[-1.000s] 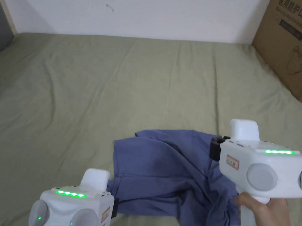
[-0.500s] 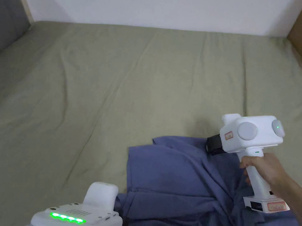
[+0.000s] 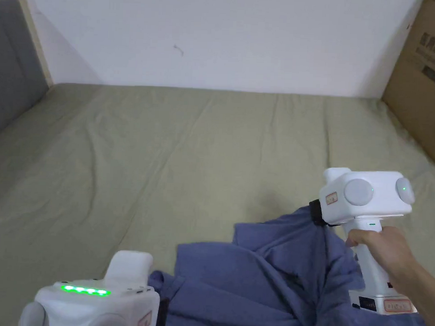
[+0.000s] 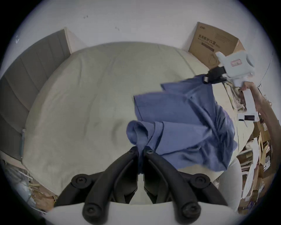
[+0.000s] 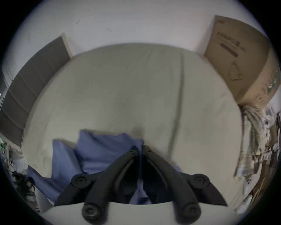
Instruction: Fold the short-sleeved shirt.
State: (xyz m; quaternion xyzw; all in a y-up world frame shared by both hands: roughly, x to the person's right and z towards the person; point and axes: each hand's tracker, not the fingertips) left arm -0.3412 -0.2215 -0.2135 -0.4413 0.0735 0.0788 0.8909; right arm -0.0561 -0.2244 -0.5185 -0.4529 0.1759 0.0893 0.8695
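Observation:
A blue short-sleeved shirt [image 3: 261,283] hangs crumpled over the near part of the green bed, held up at two points. My left gripper [image 4: 141,150] is shut on a bunched edge of the shirt [image 4: 179,130] beside a rolled sleeve opening. In the head view the left gripper [image 3: 162,304] sits at the bottom left, its jaws hidden behind its white body. My right gripper [image 3: 316,212], held by a hand, is raised at the right with a shirt corner in its jaws. In the right gripper view the right gripper [image 5: 140,150] is shut on blue cloth [image 5: 104,150].
The green bed sheet [image 3: 176,160] stretches wide and bare toward the white wall. A cardboard box [image 3: 422,75] stands at the bed's right side, a grey padded headboard [image 3: 12,69] at the left. Piled clutter [image 4: 257,152] lies off the bed's right edge.
The right gripper has lifted its shirt corner up off the bed, and the cloth now hangs between both grippers. The head camera has tilted upward.

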